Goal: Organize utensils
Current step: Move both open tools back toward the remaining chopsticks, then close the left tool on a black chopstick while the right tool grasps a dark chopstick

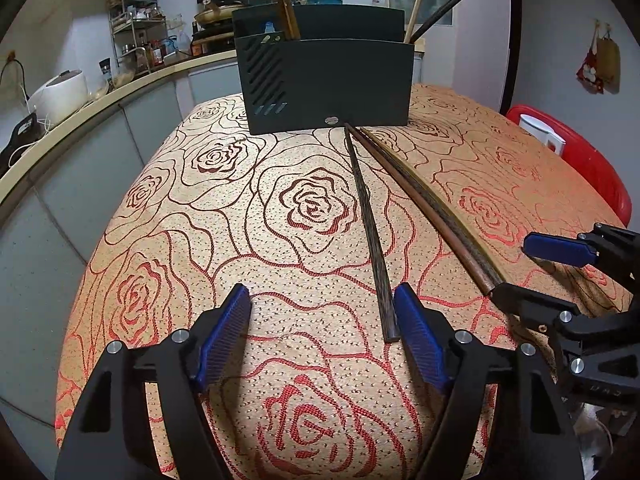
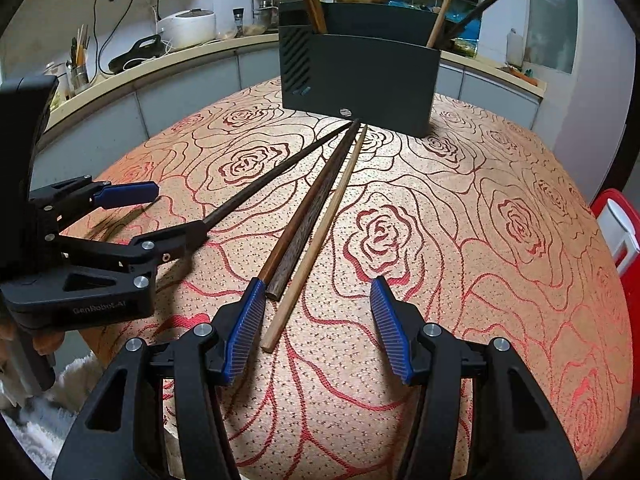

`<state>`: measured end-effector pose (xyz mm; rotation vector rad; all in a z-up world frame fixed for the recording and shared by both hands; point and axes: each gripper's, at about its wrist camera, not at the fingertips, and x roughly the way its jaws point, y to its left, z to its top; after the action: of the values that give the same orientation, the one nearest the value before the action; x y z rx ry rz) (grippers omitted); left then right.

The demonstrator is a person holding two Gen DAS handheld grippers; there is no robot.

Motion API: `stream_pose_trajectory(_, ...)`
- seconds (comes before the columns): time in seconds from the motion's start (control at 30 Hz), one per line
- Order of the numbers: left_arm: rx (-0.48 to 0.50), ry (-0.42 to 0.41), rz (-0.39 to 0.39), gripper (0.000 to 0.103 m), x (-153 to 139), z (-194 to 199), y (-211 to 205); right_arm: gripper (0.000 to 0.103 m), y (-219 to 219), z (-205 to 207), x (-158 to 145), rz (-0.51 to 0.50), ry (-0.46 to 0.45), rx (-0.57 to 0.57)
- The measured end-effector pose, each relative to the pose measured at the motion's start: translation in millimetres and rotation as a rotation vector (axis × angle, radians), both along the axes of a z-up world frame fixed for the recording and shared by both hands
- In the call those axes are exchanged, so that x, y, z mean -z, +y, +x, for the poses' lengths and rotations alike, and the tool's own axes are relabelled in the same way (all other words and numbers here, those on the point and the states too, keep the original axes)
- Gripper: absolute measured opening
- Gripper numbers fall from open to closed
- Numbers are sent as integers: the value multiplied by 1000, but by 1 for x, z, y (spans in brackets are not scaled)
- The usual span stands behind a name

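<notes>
A dark utensil holder point(image 1: 328, 84) point(image 2: 358, 80) stands at the table's far side with several chopsticks upright in it. Three chopsticks lie fanned on the rose tablecloth, tips toward the holder. A dark chopstick point(image 1: 370, 236) point(image 2: 280, 172) has its near end just inside my left gripper's point(image 1: 322, 312) right pad. A brown chopstick point(image 1: 424, 208) point(image 2: 314, 208) and a light bamboo chopstick point(image 2: 320, 236) lie by my right gripper's point(image 2: 316, 312) left pad. Both grippers are open and empty, low over the table.
The round table point(image 2: 500, 280) has a rose-patterned cloth. A kitchen counter point(image 1: 100, 100) with a rice cooker point(image 2: 188, 28) curves behind. A red chair point(image 1: 588, 160) with a white object stands at the right edge.
</notes>
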<state>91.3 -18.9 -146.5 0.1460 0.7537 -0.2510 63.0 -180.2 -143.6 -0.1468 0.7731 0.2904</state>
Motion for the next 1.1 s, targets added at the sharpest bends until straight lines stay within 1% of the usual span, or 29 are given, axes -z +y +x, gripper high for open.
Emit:
stream_pose_trajectory(0.13,-9,6,-8,72,0,1,3,53,-6,0,-1,-8,4,12)
stream_pose_trajectory(0.4,-14,7,-11,72,0,1,4,53,-25,4,-1,-14,6,72)
stream_pose_trajectory(0.67,-34,11,-15,72,0,4,8,53,-58,15,-2,-24,-4,184)
stream_pose_trajectory(0.77,-36,11,-14,72,0,5,9,52,-68,18,-2,-51,-21,224)
stream_pose_trajectory(0.93,-41,10,-15,69,0,6,12,51,-86,22,-5,-50,-36,283)
stream_pose_trajectory(1.0,-43,12,-18,69,0,6,13,51,-90,21,-10,-20,-46,286)
stream_pose_trajectory(1.1,-43,11,-17,69,0,6,12,49,-90,14,-17,50,-55,238)
